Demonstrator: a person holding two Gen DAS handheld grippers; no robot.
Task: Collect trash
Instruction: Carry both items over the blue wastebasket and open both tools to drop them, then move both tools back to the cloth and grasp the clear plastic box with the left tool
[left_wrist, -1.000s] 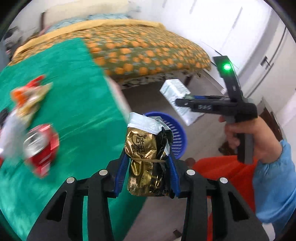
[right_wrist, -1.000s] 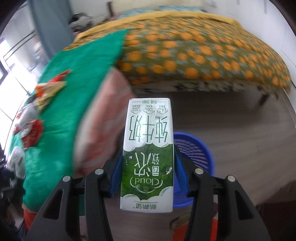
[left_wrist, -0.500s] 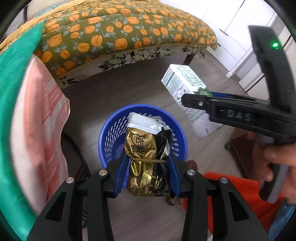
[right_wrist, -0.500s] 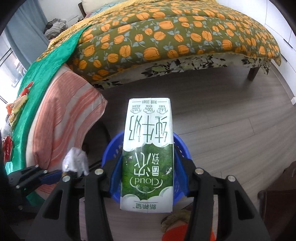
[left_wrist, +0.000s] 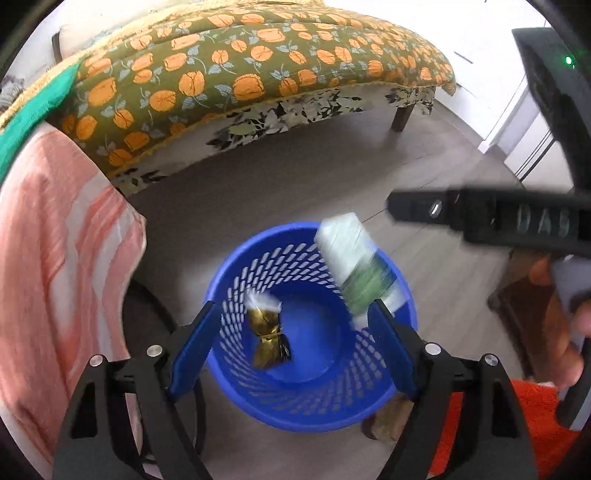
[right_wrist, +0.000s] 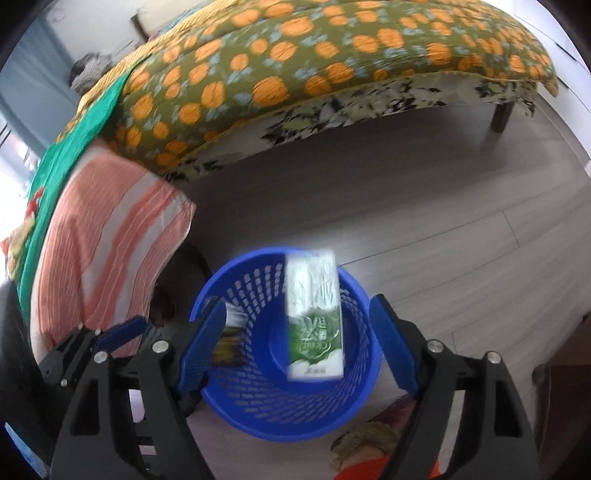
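Left wrist: grey wood-look floor (left_wrist: 332, 177) under blue basket (left_wrist: 258, 402).

Below my jaws the basket (left_wrist: 258, 402) sits on the floor (left_wrist: 295, 177) before the bed (left_wrist: 229, 66), wrapper (left_wrist: 267, 339) and carton (left_wrist: 354, 273) above its mouth, cloth (left_wrist: 55, 258) hanging left.

a bed (left_wrist: 258, 74) with an orange-flowered olive cover fills the top of the frame. grey wood floor (left_wrist: 295, 184) spreads below it. white doors (left_wrist: 517, 140) stand upper right; daylight enters far left.
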